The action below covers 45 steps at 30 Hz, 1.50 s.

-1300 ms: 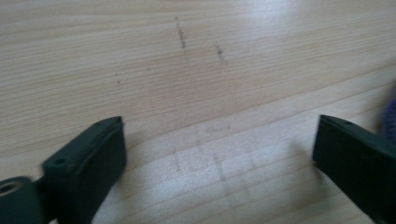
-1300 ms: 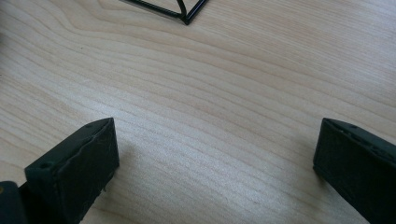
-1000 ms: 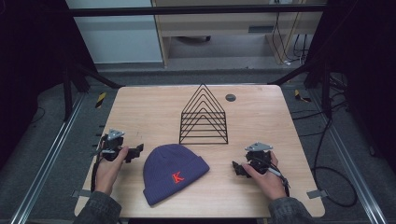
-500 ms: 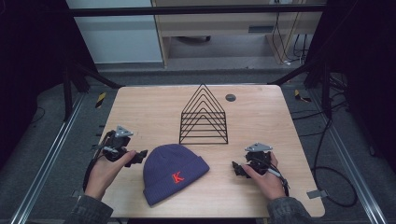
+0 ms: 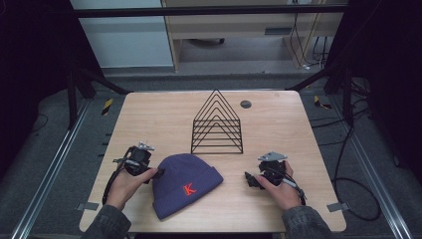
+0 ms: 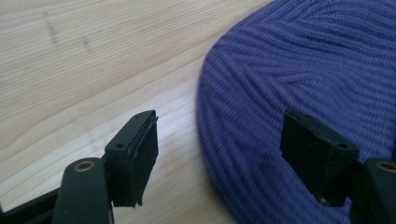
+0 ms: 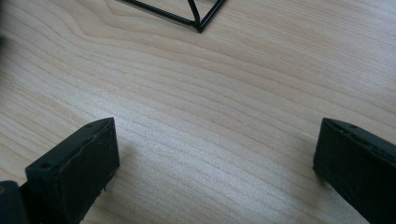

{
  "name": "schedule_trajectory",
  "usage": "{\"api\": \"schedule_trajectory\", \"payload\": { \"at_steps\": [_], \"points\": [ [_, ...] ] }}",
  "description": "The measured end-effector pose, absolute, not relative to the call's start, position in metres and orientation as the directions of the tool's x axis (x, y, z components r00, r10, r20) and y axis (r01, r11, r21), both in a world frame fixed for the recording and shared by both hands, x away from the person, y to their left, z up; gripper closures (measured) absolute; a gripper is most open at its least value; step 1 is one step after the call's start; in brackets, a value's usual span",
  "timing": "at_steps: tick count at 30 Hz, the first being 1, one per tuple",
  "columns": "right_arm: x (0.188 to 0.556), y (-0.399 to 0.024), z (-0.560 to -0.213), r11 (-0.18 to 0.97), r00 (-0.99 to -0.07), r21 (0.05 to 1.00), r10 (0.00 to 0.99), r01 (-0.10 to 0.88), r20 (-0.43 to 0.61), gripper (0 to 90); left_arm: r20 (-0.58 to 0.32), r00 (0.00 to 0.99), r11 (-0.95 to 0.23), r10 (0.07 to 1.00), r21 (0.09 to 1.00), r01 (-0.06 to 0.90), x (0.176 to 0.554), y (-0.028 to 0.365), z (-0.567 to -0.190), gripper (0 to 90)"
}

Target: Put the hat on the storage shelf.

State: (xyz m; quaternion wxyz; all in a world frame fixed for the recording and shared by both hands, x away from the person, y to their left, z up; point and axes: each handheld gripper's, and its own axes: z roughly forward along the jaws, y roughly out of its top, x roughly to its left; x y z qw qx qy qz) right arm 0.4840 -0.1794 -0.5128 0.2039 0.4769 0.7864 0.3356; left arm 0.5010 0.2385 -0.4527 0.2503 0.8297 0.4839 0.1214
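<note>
A pale wooden table (image 5: 278, 134) stands in a dim room with dark floor and metal framing around it. In the high view a purple knit beanie (image 5: 185, 183) with a red letter lies flat near the front edge, just in front of a black wire rack (image 5: 217, 124) that stands upright mid-table. The left gripper (image 5: 155, 173) sits at the beanie's left edge, while the right gripper (image 5: 250, 180) rests on bare wood, apart from the hat.

In the left gripper view the jaws straddle the beanie's rim (image 6: 243, 154): one jaw is over wood, the other over the knit. They have just been closing, yet the pads do not press the fabric (a gap shows on both sides), so the hat is not gripped.

In the right gripper view the jaws stand wide apart over empty wood (image 7: 210, 116), with a corner of the rack (image 7: 198, 23) ahead.

By my reading the work is only beginning: the beanie lies unlifted, and grasping and moving it remain.
</note>
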Motion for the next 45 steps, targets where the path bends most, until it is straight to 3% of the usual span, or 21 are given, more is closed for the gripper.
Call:
{"api": "schedule_trajectory", "payload": {
  "at_steps": [19, 25, 29, 36, 45],
  "points": [
    [0.484, -0.178, -0.513, 0.327, -0.472, 0.723, 0.882, 0.608, -0.002, 0.5, -0.059, 0.51, -0.429, 0.858, 0.462, 0.776, 0.526, 0.228, -0.466, 45.3],
    [0.484, -0.178, -0.513, 0.332, -0.476, 0.723, 0.88, 0.606, -0.005, 0.5, -0.083, 0.515, -0.428, 0.853, 0.453, 0.782, 0.526, 0.225, -0.468, 54.4],
    [0.484, -0.178, -0.513, 0.332, -0.476, 0.723, 0.88, 0.606, -0.005, 0.5, -0.093, 0.515, -0.426, 0.852, 0.45, 0.785, 0.526, 0.226, -0.468, 67.6],
    [0.484, -0.177, -0.513, 0.33, -0.473, 0.723, 0.881, 0.607, -0.005, 0.4, -0.094, 0.514, -0.414, 0.853, 0.478, 0.775, 0.521, 0.227, -0.465, 78.5],
    [0.485, -0.177, -0.51, 0.334, -0.47, 0.708, 0.883, 0.622, -0.003, 3.3, -0.013, 0.556, -0.453, 0.831, 0.565, 0.69, 0.503, 0.224, -0.442, 80.6]
  ]
}}
